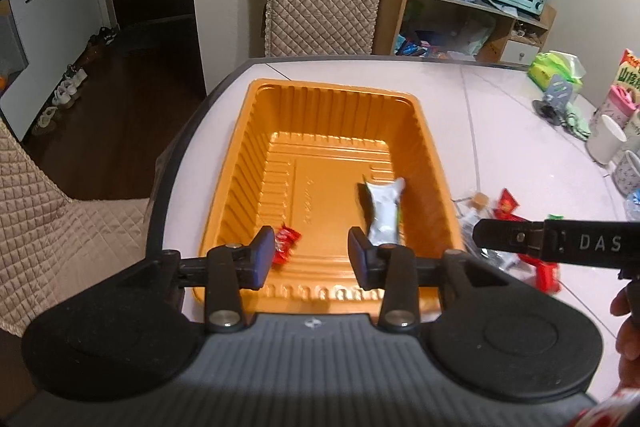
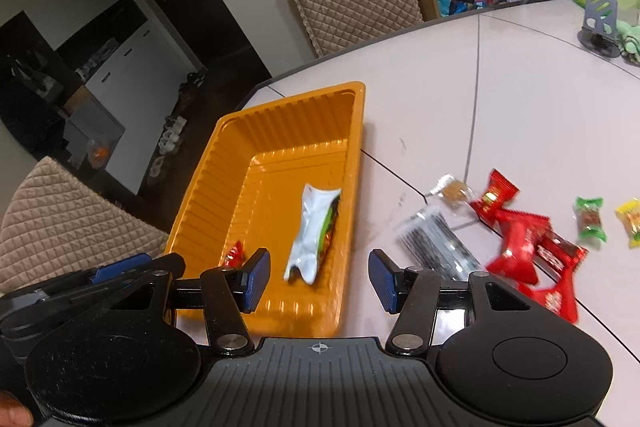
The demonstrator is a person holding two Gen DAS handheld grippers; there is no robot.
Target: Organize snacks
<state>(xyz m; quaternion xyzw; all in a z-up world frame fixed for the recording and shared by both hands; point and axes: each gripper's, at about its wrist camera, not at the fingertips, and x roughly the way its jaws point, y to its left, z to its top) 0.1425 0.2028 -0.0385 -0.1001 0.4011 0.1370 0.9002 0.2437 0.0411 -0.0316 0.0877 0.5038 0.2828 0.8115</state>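
Over the orange plastic tray [image 1: 256, 155] at mid-frame, my left gripper [image 1: 311, 253] hung with its blue pads parted a modest way and nothing between them; a small red candy [image 1: 286, 241] lay on the tray floor just beside the left pad, which I took to be the piece most lately delivered. A white foil snack packet [image 1: 384, 211] lay lengthwise toward the tray's right wall. In the right wrist view my right gripper [image 2: 319, 277] stood with a wider gap, also empty, poised over the tray's near right rim [image 2: 352, 187]. The unsorted snacks waited on the white table [image 2: 520, 87] at the right of that frame: a clear packet of dark sticks [image 2: 438, 241] nearest the tray, a clear-wrapped brown sweet [image 2: 454, 190], several red wrapped candies [image 2: 516, 243], a green candy [image 2: 589, 219] and a yellow one [image 2: 631, 223]. I judged the sorting barely begun, two items in and most still out. The next move, as I read it, called for swinging the right gripper right onto the clear packet, then closing across its narrow width.
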